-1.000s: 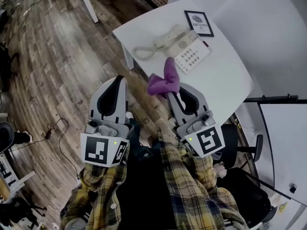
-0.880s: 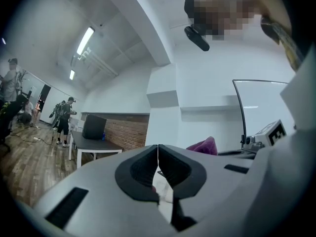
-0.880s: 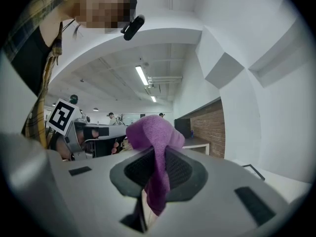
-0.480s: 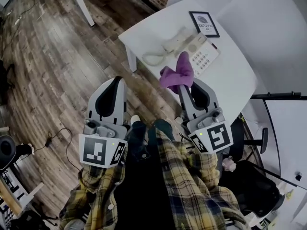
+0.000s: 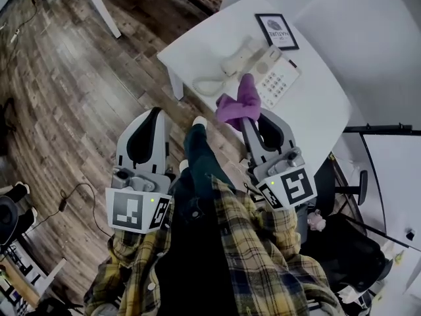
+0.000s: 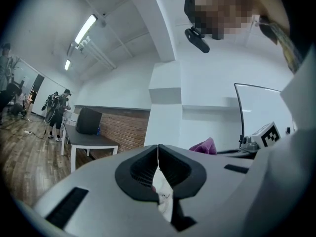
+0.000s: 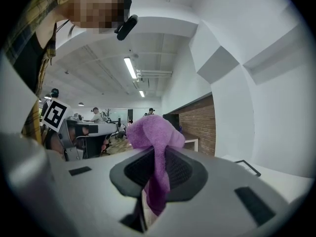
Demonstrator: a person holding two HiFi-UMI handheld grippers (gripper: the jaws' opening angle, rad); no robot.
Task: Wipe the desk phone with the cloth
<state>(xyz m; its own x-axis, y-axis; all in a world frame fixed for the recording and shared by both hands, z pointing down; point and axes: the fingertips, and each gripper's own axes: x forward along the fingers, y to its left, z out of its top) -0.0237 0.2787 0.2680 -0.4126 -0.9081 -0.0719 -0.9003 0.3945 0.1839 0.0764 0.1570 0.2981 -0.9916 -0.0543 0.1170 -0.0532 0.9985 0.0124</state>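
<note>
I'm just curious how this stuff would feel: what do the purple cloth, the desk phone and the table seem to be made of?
Purple cloth: soft, fuzzy fabric, perhaps microfibre or terry; it bunches and droops in loose folds.
Desk phone: probably plastic, with a smooth, off-white, moulded shape.
Table: flat matte white top, perhaps laminate or painted board; the look leaves it open.

The cream desk phone point(image 5: 266, 71) lies flat, handset cradled, by the bench's point(image 5: 210, 38) near edge, while the bunched purple cloth point(image 5: 241, 103) stands pinched in the right hand-held gripper point(image 5: 250, 120).
</note>
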